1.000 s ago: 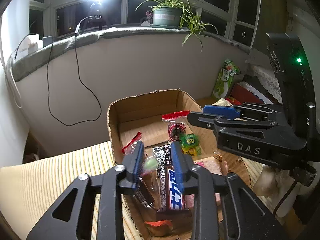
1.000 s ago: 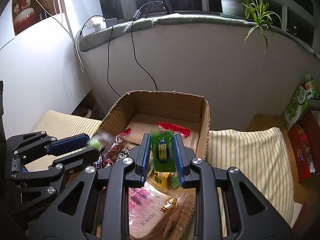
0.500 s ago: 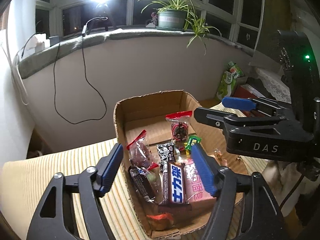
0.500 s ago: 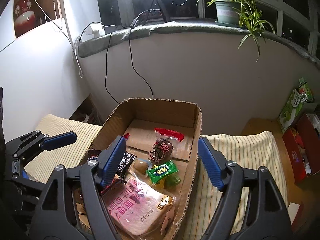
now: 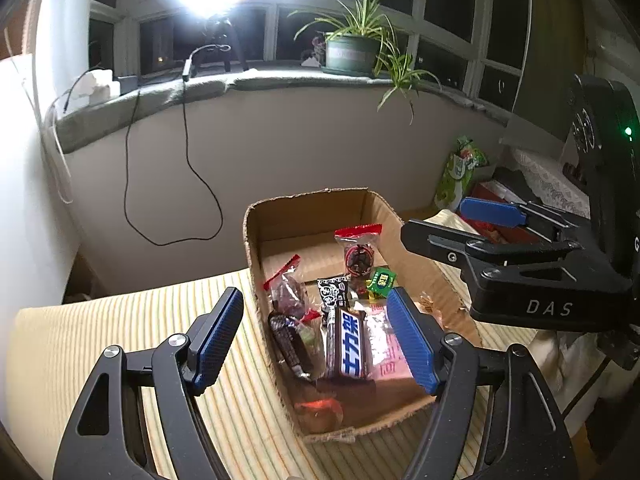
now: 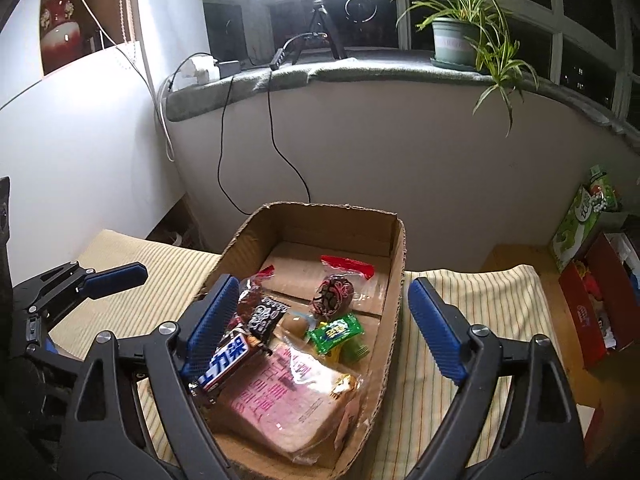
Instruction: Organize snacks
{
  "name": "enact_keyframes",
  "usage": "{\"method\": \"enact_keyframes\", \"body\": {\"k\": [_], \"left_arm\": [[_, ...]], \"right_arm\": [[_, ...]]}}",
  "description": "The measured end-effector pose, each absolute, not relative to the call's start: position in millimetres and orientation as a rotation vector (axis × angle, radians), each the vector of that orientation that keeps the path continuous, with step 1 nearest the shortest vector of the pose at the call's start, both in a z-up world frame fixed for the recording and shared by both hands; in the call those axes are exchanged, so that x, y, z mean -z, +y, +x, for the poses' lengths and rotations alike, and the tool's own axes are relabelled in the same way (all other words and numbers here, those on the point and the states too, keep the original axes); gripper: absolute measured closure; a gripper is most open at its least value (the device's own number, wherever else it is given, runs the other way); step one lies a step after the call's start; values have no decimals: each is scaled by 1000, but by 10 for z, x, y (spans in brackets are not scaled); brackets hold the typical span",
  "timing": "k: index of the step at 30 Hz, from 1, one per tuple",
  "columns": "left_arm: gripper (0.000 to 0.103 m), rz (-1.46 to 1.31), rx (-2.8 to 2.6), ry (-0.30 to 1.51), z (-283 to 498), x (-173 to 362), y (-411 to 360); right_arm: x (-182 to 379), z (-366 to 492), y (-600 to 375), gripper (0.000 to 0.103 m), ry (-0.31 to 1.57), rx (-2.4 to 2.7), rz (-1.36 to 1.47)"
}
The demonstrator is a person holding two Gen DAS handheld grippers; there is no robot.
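Since a second earlier, both tools had let go and lifted.
Our left tool [image 5: 316, 336] stood apart, the right tool [image 6: 324, 328] was opening, both empty, leaving snacks gathered inside the cardboard box [image 5: 308, 208].

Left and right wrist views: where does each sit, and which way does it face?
Left wrist: on the left tongs, angled down at the box; own open fingers show, right tongs at its right.
Right wrist: on the right tongs, same downward look; fingers opening, left tongs at its left.
Shared: box, snack bar, plant.
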State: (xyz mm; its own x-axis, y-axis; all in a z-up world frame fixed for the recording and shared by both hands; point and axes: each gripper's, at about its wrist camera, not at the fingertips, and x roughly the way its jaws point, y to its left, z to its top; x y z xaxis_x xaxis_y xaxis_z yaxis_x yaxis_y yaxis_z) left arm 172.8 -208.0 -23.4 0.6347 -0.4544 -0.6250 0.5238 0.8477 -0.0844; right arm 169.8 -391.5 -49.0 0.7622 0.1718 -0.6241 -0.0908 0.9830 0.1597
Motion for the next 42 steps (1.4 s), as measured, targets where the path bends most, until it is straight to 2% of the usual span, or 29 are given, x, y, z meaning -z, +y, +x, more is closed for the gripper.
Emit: {"method": "enact_keyframes", "body": {"k": [11, 13, 15, 17, 42], "left_arm": [[28, 87, 518, 626, 1330, 89, -1788], [23, 81, 506, 617, 1256, 75, -1739], [22, 76, 497, 610, 1178, 70, -1687], [22, 74, 482, 607, 1119, 76, -1642], [22, 68, 429, 566, 746, 68, -1398]], "right_arm": [[339, 1297, -3823, 14, 640, -147, 130], [321, 1213, -3801, 14, 636, -149, 133], [312, 1130, -3769, 5, 631, -144, 124], [303, 1049, -3747, 1, 618, -140, 114], [326, 636, -3654, 0, 616, -118, 93]]}}
